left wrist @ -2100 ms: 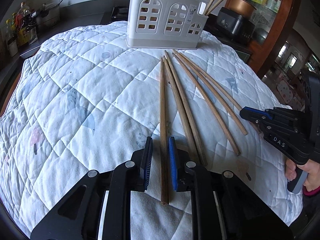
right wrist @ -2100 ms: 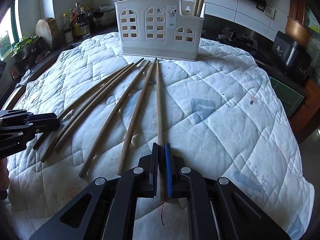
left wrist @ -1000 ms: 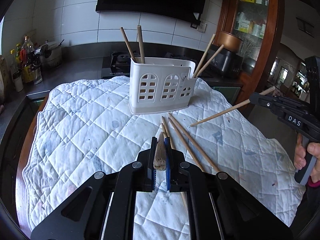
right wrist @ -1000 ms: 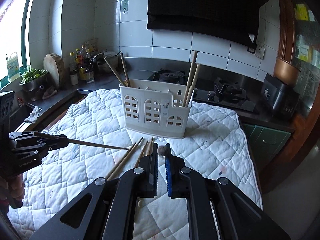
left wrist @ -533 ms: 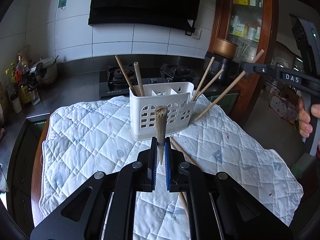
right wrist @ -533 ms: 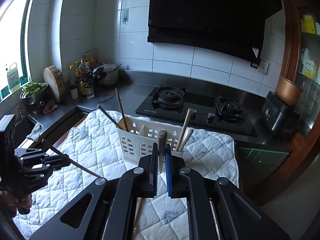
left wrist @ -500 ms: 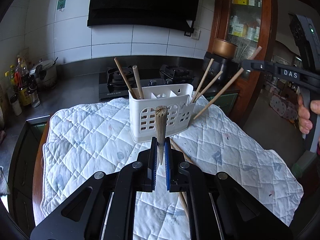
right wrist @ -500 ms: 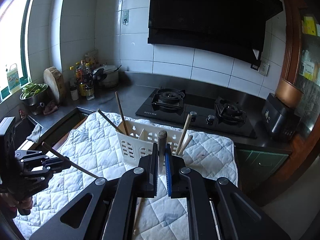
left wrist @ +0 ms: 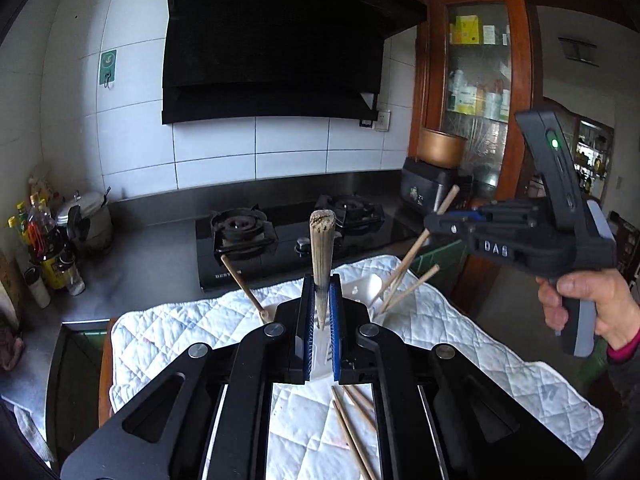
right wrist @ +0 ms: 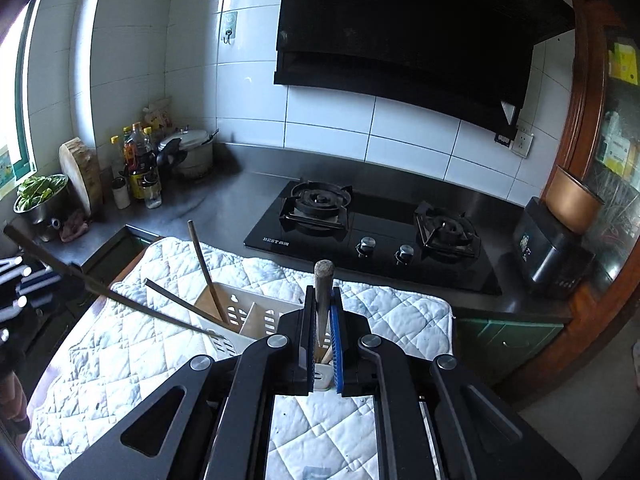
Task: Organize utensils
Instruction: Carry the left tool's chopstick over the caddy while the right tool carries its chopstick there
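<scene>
Closest in, the left gripper (left wrist: 321, 322) has its blue-padded fingers (left wrist: 307, 336) pinched on a wooden chopstick (left wrist: 321, 256), which stands up between them with its blunt end toward the camera. Just below that gripper, loose chopsticks (left wrist: 352, 428) lie on the white quilted cloth (left wrist: 168, 328). The right gripper (right wrist: 321, 332) is likewise clamped on a second chopstick (right wrist: 322, 292), its tip pointing down at the white utensil holder (right wrist: 240, 316) directly beneath and ahead. Two leaning chopsticks (right wrist: 206, 268) stand in the holder's left compartment. Beyond the cloth sit the gas stove (right wrist: 372, 232), then the range hood (right wrist: 404, 20).
</scene>
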Motion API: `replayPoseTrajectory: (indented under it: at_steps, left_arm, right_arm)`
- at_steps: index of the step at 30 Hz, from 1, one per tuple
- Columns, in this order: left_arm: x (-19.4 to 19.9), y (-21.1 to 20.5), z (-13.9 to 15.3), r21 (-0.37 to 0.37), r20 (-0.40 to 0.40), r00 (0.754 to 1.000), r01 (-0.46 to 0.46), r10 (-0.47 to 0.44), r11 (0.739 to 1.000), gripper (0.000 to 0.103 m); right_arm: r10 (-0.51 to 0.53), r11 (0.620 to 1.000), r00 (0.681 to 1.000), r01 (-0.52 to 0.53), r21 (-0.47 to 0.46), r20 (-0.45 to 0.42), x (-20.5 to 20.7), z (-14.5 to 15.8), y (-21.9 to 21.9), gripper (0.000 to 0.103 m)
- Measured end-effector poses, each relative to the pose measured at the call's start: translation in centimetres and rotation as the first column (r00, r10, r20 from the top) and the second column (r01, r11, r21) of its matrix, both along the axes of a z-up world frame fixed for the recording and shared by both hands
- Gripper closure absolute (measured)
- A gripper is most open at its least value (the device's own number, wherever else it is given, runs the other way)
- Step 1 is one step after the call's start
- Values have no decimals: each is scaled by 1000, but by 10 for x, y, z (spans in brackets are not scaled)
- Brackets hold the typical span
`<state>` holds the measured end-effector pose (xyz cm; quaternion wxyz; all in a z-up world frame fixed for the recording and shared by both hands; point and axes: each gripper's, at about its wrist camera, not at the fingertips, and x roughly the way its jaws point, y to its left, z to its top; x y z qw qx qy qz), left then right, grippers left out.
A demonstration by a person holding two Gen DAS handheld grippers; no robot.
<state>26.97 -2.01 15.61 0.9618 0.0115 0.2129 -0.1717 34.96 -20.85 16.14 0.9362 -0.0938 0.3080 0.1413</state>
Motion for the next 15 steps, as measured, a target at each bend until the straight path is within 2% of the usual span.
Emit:
replayPoseTrajectory:
  at_steps: [4,15]
  left_arm:
    - [24,-6,3,27,-3,999,-38,38,999,97]
    - [83,-3,-29,40,-180,982,-60,66,997,97]
  right_arm:
    - [2,1000,1000,-3,-14,-28,9,-15,2,96]
    - [-11,999,998,8,-45,-65,24,-35,1,96]
